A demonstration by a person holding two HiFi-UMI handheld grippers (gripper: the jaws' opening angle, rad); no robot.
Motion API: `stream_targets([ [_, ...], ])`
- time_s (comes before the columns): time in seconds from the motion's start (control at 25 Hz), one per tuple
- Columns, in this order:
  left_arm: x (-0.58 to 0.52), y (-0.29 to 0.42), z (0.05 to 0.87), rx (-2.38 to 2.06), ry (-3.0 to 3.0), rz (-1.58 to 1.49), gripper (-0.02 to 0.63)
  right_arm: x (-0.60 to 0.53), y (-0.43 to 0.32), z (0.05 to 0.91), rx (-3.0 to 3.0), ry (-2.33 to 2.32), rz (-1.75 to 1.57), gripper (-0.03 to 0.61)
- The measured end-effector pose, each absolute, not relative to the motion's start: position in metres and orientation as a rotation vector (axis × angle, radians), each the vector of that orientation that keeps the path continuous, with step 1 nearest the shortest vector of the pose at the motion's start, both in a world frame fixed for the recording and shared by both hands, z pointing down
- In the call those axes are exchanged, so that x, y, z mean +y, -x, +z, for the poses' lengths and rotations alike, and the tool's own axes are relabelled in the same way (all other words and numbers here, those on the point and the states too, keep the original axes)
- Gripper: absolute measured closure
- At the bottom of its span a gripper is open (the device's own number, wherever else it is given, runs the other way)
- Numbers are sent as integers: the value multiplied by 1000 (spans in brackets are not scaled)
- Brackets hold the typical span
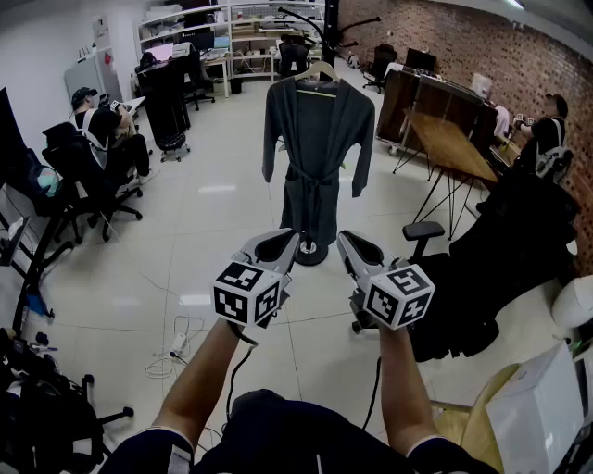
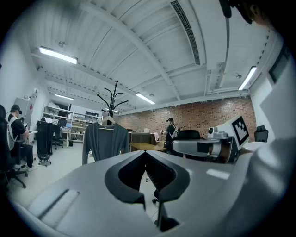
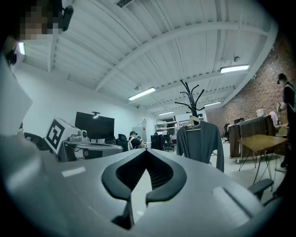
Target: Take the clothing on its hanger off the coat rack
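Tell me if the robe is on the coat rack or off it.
On. The grey robe hangs by its hanger from the top of the coat rack, its sleeves hanging loose.

wooden trestle table [image 1: 449,143] by the brick wall [image 1: 482,46] at right, black office chair [image 1: 496,264] nearer. shelving [image 1: 232,28] at the far end. person [image 1: 100,125] seated at left. power strip and cables [image 1: 176,347] on tile floor [image 1: 222,231].

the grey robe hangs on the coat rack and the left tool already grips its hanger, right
No. The grey robe does hang on the coat rack, but the left tool is shut, empty, well short of the hanger, as the head view shows.
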State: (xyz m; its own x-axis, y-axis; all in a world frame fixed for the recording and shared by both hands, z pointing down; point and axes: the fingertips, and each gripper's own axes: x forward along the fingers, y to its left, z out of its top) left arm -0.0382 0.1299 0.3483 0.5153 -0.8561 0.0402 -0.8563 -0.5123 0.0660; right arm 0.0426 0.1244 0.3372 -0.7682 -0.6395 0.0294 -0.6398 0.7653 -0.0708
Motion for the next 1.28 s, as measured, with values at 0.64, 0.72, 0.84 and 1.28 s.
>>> stream_targets([
  [0.64,58,45,347,-1507,-2663,-3,601,52,-32,329,-2949,-1052,82,577],
  [0.72,42,48,346,-1497,-2669,-3,601,37,-29,327,-2945,-1063,81,577],
  [0.84,15,56,345,-1480,-2678,1,601,11,-22,326,-2938,-1084,82,577],
  [1.28,-105,95,340,-1384,-2726,36,601,-105,15,324,-2890,-1203,95,577],
])
